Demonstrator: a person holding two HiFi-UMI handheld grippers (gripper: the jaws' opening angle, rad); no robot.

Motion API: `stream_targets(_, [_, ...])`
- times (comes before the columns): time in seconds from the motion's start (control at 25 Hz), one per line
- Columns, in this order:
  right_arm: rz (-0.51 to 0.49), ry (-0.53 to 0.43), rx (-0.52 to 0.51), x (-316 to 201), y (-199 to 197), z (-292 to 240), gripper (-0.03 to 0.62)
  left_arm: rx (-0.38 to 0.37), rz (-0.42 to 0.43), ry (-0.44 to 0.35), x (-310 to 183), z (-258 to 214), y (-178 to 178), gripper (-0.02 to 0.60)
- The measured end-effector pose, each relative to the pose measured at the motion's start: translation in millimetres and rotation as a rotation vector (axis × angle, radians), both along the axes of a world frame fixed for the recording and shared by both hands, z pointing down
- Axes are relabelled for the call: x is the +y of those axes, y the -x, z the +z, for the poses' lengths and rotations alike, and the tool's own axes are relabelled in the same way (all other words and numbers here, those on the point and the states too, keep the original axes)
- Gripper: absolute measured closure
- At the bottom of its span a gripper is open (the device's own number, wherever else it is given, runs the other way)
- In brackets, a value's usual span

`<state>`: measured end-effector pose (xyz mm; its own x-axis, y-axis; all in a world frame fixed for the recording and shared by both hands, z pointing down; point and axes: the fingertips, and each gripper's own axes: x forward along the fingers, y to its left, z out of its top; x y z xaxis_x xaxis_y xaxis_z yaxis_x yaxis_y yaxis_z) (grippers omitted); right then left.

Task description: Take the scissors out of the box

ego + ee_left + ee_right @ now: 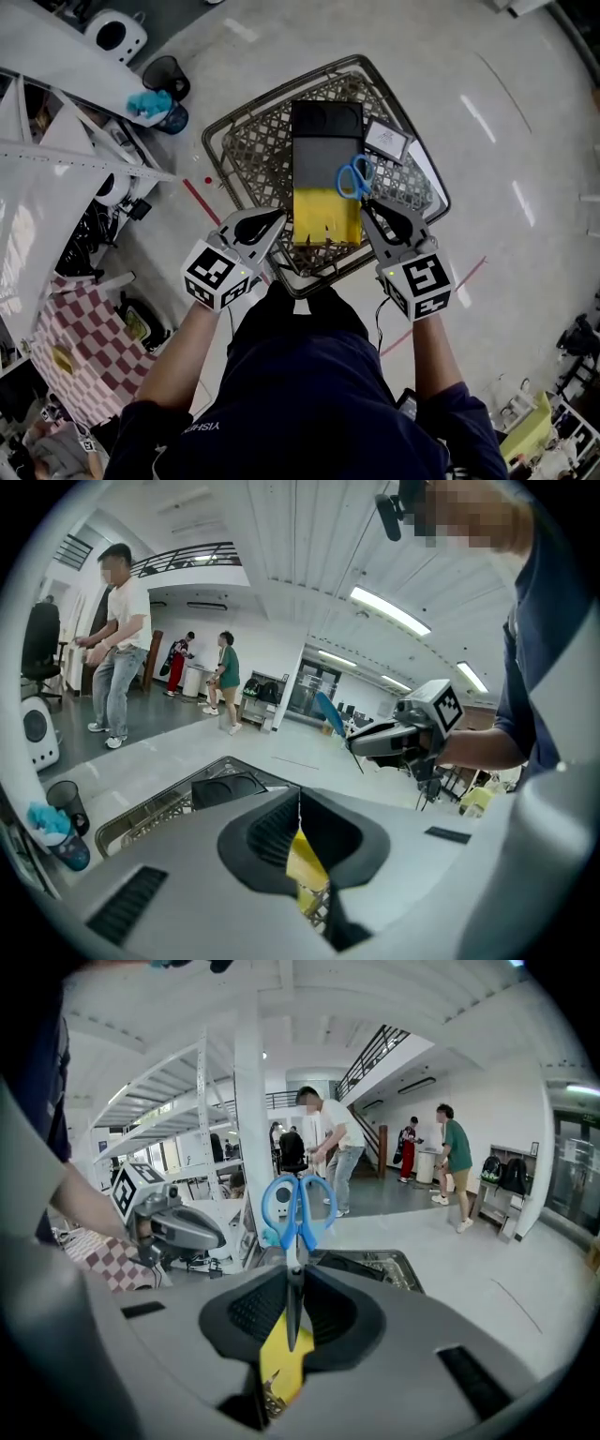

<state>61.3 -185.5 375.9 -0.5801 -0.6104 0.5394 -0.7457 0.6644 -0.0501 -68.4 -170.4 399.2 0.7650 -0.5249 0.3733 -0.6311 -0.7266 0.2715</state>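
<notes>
Blue-handled scissors (354,176) hang above the basket, with my right gripper (368,207) shut on their blades. In the right gripper view the handles (298,1211) stick up past the jaws (292,1309), which pinch the dark blades. A black box with a yellow open end (326,164) lies in the wire basket (242,141) under both grippers. My left gripper (277,219) hovers beside the box's left yellow corner. Its jaws (298,816) are shut with nothing seen between them. From the left gripper view the right gripper (389,740) shows with a blue scissor handle (329,713).
A flat white-framed card (387,140) lies in the basket beside the box. White shelving (56,150), two dark cups (167,77) and a checked cloth (80,328) stand at the left. Several people (117,639) are on the floor beyond.
</notes>
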Motion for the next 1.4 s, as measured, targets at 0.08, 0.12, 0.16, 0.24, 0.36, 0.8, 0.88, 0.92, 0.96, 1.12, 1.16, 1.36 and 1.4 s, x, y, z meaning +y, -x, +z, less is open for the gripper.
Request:
stream_targets(0.08, [0.004, -0.001, -0.015, 2, -2, -7, 0.522, 0.002, -0.001, -0.005, -2, -4, -2, 0.555])
stream_targets(0.12, [0.005, -0.001, -0.019, 3, -4, -11, 0.522, 0.004, -0.001, -0.007, -2, -6, -3, 0.555])
stream_targets(0.16, [0.008, -0.006, -0.024, 3, -5, -14, 0.522, 0.007, 0.000, -0.010, -3, -8, -4, 0.555])
stream_targets(0.24, [0.012, -0.026, -0.036, 2, -6, -22, 0.522, 0.008, 0.001, -0.016, -4, -12, -7, 0.555])
stream_targets(0.36, [0.017, -0.043, -0.054, 2, -11, -28, 0.522, 0.009, 0.002, -0.030, -4, -17, -12, 0.555])
stream_targets(0.8, [0.018, -0.059, -0.082, 11, -18, -40, 0.522, 0.018, 0.012, -0.046, 2, -30, -27, 0.555])
stream_targets(0.88, [0.019, -0.058, -0.080, 12, -19, -39, 0.522, 0.019, 0.013, -0.047, 4, -30, -29, 0.555])
stream_targets(0.92, [0.018, -0.059, -0.080, 13, -19, -39, 0.522, 0.018, 0.014, -0.047, 4, -30, -29, 0.555])
stream_targets(0.96, [0.016, -0.060, -0.079, 14, -19, -39, 0.522, 0.017, 0.014, -0.047, 5, -29, -29, 0.555])
stream_targets(1.12, [0.012, -0.064, -0.080, 14, -20, -39, 0.522, 0.019, 0.011, -0.049, 5, -30, -29, 0.555])
stream_targets(1.16, [0.013, -0.065, -0.078, 14, -20, -39, 0.522, 0.020, 0.011, -0.050, 6, -30, -29, 0.555])
stream_targets(1.36, [0.017, -0.067, -0.066, 15, -21, -41, 0.522, 0.020, 0.012, -0.049, 7, -31, -29, 0.555])
stream_targets(1.4, [0.015, -0.066, -0.066, 15, -21, -41, 0.522, 0.020, 0.012, -0.050, 7, -31, -29, 0.555])
